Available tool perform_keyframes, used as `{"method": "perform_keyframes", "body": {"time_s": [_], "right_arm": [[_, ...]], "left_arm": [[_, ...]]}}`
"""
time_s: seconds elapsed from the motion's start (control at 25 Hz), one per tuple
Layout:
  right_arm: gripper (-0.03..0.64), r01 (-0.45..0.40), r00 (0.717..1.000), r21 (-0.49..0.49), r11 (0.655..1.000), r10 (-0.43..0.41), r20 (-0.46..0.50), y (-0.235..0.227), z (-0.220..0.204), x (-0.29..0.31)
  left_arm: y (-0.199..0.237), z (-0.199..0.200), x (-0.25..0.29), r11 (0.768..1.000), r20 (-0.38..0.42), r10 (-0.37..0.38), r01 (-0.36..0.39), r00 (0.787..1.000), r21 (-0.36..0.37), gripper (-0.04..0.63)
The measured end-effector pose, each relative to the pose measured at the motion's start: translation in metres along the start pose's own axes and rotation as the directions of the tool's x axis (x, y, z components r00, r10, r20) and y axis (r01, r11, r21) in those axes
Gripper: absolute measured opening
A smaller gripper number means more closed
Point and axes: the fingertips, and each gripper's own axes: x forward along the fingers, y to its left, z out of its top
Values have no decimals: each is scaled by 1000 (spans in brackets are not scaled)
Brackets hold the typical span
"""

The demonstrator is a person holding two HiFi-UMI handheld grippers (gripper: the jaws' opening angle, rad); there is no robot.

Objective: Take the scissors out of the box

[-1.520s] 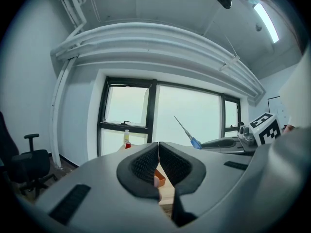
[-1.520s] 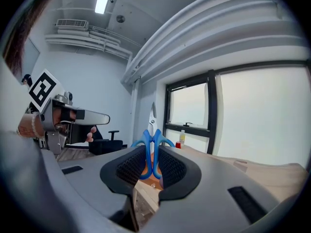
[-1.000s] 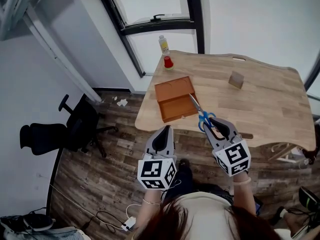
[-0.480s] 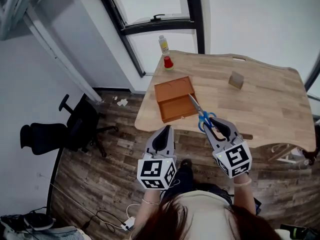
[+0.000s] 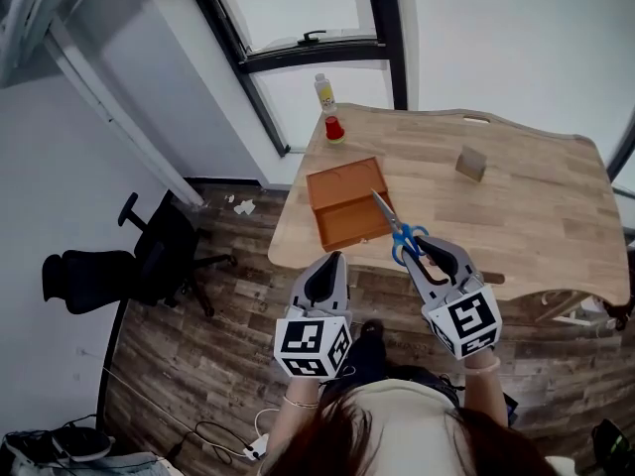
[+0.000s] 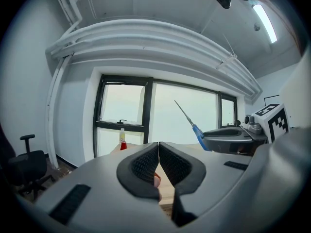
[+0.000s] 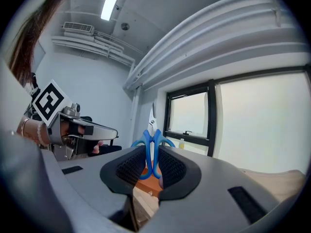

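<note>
Where the hands sit nearest the camera, two items, each bearing a cube of black-and-white square markers:
- left gripper (image 5: 325, 262): jaws together, pads touching, held off the table's near edge
- right gripper (image 5: 425, 250): jaws clamped on the blue handles of the scissors (image 5: 397, 228)
- scissors: held out of the box, blades closed and angled up and away from the right gripper; in the head view the tip falls over the box's near right corner
- box (image 5: 342, 206): orange-brown, open, near the left end of the wooden table (image 5: 541, 221)
- small brown block (image 5: 470, 162): further right, well apart from the box
- red cup (image 5: 334, 127) and bottle (image 5: 323, 89): far left corner; bottle label too small to read
</note>
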Motion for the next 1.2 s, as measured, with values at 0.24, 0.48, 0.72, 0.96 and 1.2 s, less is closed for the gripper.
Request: {"method": "perform_keyframes", "body": {"time_s": [0.24,0.48,0.72,0.96,1.2], "right_arm": [[109,6,1000,5,1000,-6,3,-5,1,6],[109,10,1000,11,1000,-10,-1,-11,-1,13],[109,2,1000,-3,1000,-2,-1,-13,2,23],[109,11,1000,-10,1000,-11,-20,-20,0,33],[109,17,1000,-5,1000,-17,-21,-26,-1,41]], "left_arm": [[5,0,9,1000,-7,-3,3,1000,2,20],[11,-1,22,1000,-10,-6,6,1000,3,20],[19,-3,31,1000,-20,-12,12,1000,-1,20],[26,-1,42,1000,-18,-18,18,1000,-9,20],[29,-4,51,1000,-19,-27,26,999,-17,20]]}}
